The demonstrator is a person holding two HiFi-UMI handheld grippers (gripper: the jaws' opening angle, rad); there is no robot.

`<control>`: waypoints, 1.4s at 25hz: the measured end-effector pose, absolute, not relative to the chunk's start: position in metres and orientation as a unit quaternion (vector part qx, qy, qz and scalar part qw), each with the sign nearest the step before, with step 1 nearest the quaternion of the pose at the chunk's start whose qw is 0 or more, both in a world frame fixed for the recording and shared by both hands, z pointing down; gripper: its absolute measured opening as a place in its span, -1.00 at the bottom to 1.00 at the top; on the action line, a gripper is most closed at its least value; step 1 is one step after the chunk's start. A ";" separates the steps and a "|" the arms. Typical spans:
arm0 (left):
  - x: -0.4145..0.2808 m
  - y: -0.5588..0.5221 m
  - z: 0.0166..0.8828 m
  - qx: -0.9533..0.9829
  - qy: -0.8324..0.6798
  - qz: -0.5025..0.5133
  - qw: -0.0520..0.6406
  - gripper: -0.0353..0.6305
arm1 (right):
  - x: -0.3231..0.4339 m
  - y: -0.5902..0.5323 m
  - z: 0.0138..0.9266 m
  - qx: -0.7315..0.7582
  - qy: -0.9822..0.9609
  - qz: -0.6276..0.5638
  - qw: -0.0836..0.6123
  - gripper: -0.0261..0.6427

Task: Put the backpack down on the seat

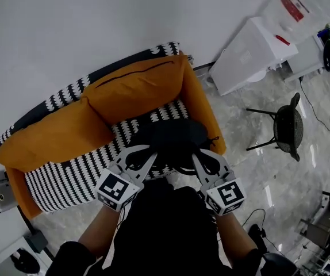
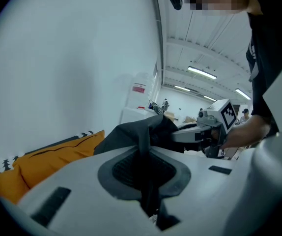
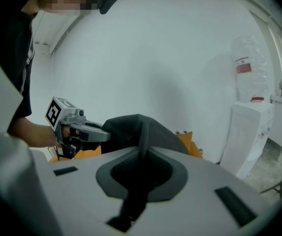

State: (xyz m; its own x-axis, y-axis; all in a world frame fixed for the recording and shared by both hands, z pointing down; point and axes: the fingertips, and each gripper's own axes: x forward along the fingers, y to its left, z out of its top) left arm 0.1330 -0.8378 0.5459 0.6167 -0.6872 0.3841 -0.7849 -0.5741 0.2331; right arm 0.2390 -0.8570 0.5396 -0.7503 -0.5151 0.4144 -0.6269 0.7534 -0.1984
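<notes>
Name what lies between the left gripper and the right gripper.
The black backpack fills that gap, as the head view shows. The left gripper and right gripper each clamp its fabric.

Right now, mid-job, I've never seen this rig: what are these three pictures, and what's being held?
No robot here: a person holds a two-jaw tool in each hand. The head view looks down from the person's head: the left tool and right tool both reach to a black backpack above a striped sofa seat with orange cushions. The other two pictures come from cameras riding on each tool, looking along its jaws. In both, the jaws are shut on black backpack fabric. Whether the backpack already rests on the seat, I cannot tell.
</notes>
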 end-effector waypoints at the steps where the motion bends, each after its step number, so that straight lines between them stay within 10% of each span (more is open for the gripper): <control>1: 0.132 -0.844 0.550 0.878 -0.419 0.127 0.194 -0.78 | 0.239 -0.862 0.544 0.313 -0.919 0.166 0.171 -0.83; 35: 0.117 -0.965 0.669 0.834 -0.462 0.158 0.257 -0.78 | 0.231 -0.975 0.666 0.314 -0.895 0.247 0.199 -0.83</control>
State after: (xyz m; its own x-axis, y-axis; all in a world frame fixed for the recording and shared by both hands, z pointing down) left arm 0.1169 -0.9647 0.6693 0.5239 -0.6890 0.5008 -0.8514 -0.4418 0.2828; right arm 0.2310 -0.9746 0.6657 -0.7228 -0.4641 0.5120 -0.6610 0.6803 -0.3165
